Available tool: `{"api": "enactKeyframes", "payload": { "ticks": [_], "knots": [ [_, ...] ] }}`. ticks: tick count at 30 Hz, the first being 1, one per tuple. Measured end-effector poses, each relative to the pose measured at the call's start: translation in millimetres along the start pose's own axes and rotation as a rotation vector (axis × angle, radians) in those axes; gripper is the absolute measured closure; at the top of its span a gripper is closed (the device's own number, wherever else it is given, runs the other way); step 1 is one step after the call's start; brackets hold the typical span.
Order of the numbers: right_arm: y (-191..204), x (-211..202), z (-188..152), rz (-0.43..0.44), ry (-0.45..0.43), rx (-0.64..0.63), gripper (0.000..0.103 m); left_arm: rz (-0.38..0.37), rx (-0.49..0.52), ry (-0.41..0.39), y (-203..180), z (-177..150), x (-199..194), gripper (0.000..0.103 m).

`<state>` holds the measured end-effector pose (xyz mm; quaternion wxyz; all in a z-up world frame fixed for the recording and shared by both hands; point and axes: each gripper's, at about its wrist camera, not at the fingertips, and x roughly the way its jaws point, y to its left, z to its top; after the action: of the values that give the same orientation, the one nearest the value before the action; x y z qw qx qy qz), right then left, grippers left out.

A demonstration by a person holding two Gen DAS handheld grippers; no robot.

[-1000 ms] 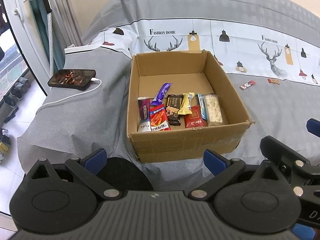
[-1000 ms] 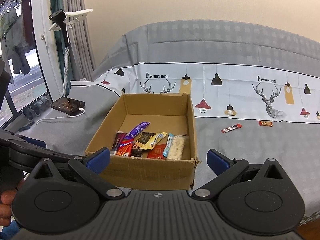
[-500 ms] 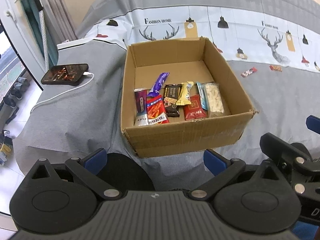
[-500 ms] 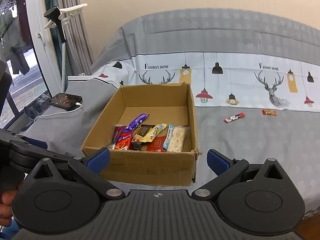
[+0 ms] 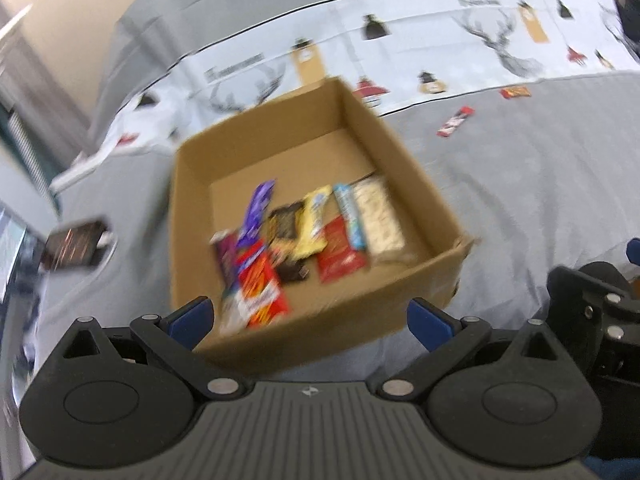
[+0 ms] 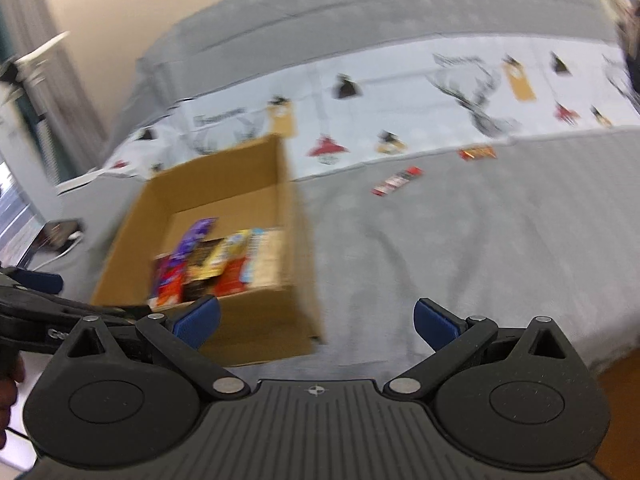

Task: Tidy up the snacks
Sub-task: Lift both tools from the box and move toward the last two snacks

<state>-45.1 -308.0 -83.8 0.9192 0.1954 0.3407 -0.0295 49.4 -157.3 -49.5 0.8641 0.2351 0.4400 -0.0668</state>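
An open cardboard box [image 5: 436, 216] sits on the grey bed cover and also shows in the right wrist view [image 6: 284, 208]. Several snack packets [image 5: 304, 236] lie in a row along its near side, also in the right wrist view [image 6: 216, 264]. Two loose snacks lie on the cover to the right: a red-and-white bar [image 5: 455, 121] [image 6: 397, 181] and a small orange packet [image 5: 515, 91] [image 6: 477, 153]. My left gripper [image 5: 310, 322] is open and empty over the box's near edge. My right gripper [image 6: 316, 322] is open and empty, right of the box. Both views are blurred.
A phone [image 5: 74, 242] with a white cable lies on the cover left of the box. The bed's patterned sheet [image 6: 400, 92] runs behind the box. The bed's right edge and wooden floor [image 6: 616, 364] show at the lower right. Curtains [image 6: 60, 92] hang at the left.
Both grippers have swung to the right and tilted, blurring the views. The box now sits more to the left and closer under the left gripper. Both grippers stay open.
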Motion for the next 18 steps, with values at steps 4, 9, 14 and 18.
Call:
{"api": "enactKeyframes", "payload": {
  "ticks": [4,9,14,18],
  "knots": [
    [-40.6,10.8,14.2,-0.073,-0.017,0.032,0.001,-0.053,0.061,-0.001,-32.4,42.5,21.1,0.0],
    [-96.0,34.9,36.1,-0.18,-0.042,0.067,0.001,-0.128,0.111,0.009,-74.5,101.9,58.6,0.0],
    [-144.3,78.0,63.7,-0.272,-0.062,0.064,0.001,-0.212,0.126,0.075,-118.8,156.0,116.6,0.0],
    [-180.4,130.7,86.2,-0.329,-0.072,0.027,0.001,-0.24,0.121,0.131,-151.8,194.3,174.4,0.0]
  ]
}}
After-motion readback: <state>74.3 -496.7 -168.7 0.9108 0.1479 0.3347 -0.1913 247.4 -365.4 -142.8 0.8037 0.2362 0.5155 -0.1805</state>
